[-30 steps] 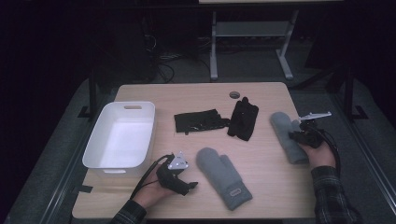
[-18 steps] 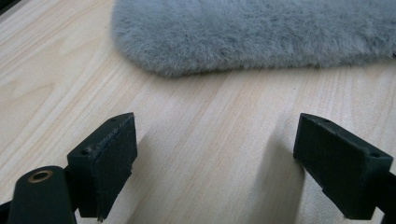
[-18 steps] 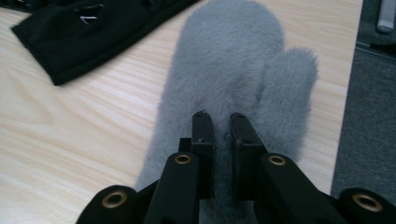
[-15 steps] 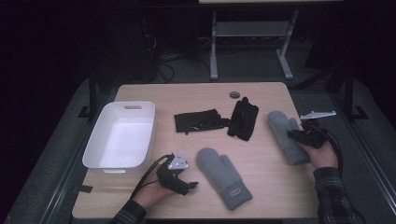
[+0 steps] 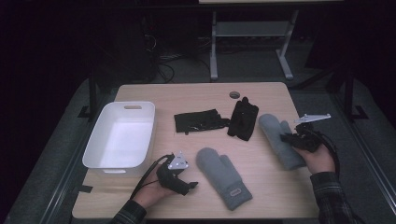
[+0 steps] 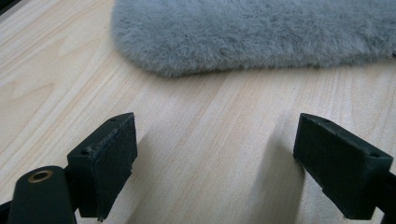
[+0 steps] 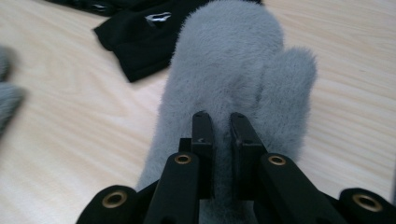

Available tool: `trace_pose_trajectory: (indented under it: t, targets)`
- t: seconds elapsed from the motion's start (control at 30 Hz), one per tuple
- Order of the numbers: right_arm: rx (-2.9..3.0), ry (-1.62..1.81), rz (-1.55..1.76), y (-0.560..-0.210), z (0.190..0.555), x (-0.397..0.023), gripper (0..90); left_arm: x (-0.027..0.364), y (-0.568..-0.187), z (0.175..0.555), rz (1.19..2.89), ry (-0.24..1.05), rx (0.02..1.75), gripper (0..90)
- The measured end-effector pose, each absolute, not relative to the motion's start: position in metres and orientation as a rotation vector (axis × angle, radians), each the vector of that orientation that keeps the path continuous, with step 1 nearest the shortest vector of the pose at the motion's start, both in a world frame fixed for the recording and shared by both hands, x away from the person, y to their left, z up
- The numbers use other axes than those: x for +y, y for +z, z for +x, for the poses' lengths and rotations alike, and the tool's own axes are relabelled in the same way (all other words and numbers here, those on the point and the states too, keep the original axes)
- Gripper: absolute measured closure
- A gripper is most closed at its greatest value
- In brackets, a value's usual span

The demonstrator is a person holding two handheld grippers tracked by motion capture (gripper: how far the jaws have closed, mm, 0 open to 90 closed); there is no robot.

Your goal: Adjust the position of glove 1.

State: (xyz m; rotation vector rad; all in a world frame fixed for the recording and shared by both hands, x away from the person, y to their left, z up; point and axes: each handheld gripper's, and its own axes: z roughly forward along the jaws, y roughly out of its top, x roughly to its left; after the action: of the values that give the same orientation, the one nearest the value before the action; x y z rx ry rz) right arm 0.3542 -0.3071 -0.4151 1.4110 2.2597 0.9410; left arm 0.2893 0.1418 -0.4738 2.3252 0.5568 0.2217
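Two fluffy grey mittens lie on the wooden table (image 5: 196, 98). My right gripper (image 5: 286, 138) is shut on the right-hand grey mitten (image 5: 275, 135), pinching its fabric between the two black jaws, as the right gripper view shows on the mitten (image 7: 233, 60) and the gripper (image 7: 220, 122). The other grey mitten (image 5: 224, 175) lies near the front edge. My left gripper (image 5: 191, 185) rests on the table just left of that mitten with its jaws wide open and nothing between them; the left gripper view has this mitten's edge (image 6: 252, 32) beyond the gripper (image 6: 219, 140).
A white plastic bin (image 5: 122, 135) stands at the table's left. Two black gloves (image 5: 201, 120) (image 5: 243, 117) lie in the middle, one also in the right gripper view (image 7: 135, 42). A round hole (image 5: 234, 94) sits near the far edge. Dark floor and a shelf frame lie beyond.
My right gripper has lifted a little and drawn the right grey mitten slightly toward the table's middle. The left hand and its gripper have stayed put.
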Motion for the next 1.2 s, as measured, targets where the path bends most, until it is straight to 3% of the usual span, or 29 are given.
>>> trace_pose_trajectory:
  t: [1.2]
  targets:
    - [2.498, 1.082, 1.126, -0.400, 0.303, -0.213, 82.7, 0.141, -0.475, 0.289, 2.306, 0.222, 0.567, 12.9]
